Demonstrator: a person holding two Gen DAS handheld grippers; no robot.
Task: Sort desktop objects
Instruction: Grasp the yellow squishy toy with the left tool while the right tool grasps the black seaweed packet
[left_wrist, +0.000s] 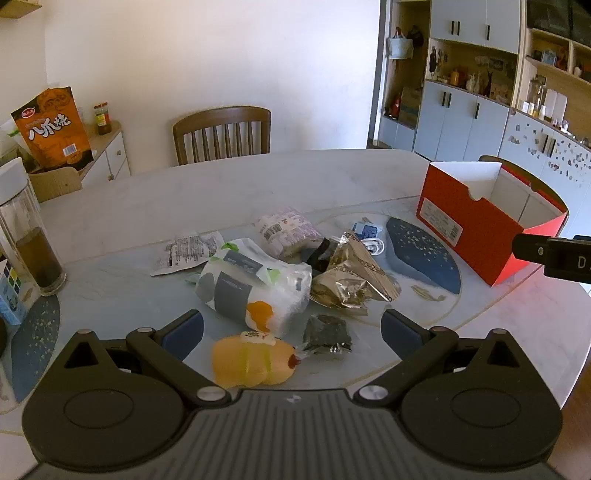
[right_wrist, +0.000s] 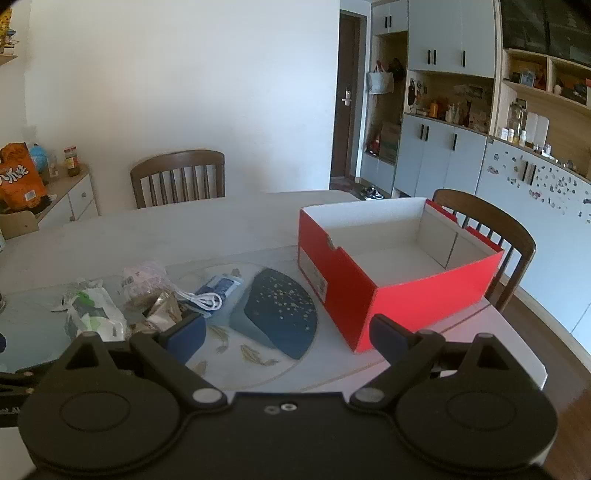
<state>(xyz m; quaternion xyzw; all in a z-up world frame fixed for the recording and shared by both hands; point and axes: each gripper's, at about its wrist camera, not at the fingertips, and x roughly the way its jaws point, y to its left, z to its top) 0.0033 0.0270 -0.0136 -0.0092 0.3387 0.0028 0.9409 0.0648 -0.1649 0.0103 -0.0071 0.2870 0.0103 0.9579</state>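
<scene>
Left wrist view: both hand-held grippers (left_wrist: 291, 330) (right_wrist: 288, 334) agape, snack packets (left_wrist: 255, 284) heaped before red box (left_wrist: 476, 236), wooden chair (left_wrist: 221, 134) behind.

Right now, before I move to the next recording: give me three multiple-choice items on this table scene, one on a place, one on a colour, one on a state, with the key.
1. Where does the yellow squishy toy lie?
A. between the left gripper's fingers
B. inside the box
C. on the chair

2. What colour is the outside of the cardboard box?
A. blue
B. red
C. green

3. What is the state of the box?
A. lidded
B. open and full of packets
C. open and empty

Key: 1 A, the toy sits between the spread fingers, untouched. 2 B, its outer walls are red, the inside white. 3 C, the right wrist view shows a bare white floor and no lid.
</scene>
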